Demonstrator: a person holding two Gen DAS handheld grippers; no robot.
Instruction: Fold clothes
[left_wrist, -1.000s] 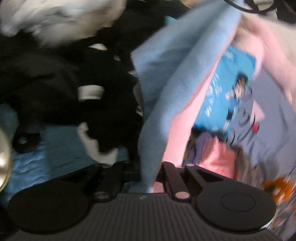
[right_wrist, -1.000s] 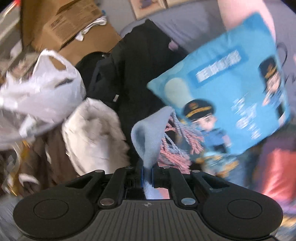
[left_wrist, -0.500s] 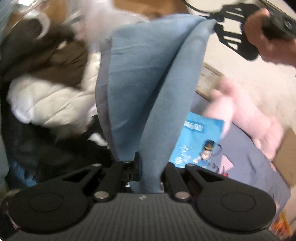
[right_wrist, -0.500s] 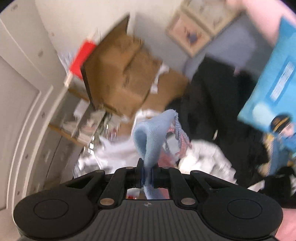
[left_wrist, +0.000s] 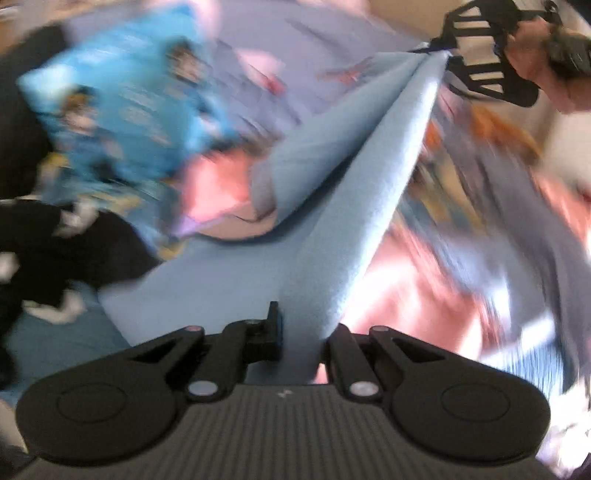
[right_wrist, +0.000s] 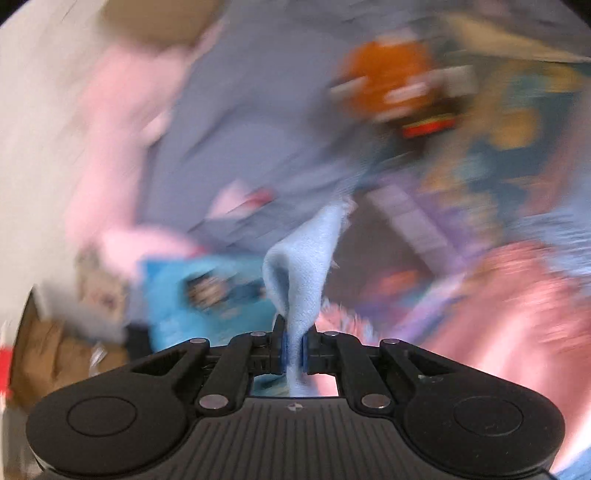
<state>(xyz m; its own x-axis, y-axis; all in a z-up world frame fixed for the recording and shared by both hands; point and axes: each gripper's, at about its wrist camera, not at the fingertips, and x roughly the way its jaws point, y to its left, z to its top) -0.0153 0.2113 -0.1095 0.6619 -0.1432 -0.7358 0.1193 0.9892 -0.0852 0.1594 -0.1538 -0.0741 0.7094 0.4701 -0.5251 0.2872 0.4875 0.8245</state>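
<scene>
Bright, even light; heavy motion blur both views, fisheye bend at edges, no glare.

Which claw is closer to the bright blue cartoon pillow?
Left, though only as a guess. The left gripper holds the light blue cloth with the cartoon pillow just up-left of it. The right gripper pinches the cloth's far end, farther across the bed.

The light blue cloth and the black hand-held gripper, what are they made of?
The light blue cloth looks like soft fleece or brushed knit: matte, fuzzy, draping in rounded folds. The right hand-held gripper looks like hard black plastic with a dull sheen, a ribbed body and small silvery pins, likely metal. Motion blur leaves this uncertain.
</scene>
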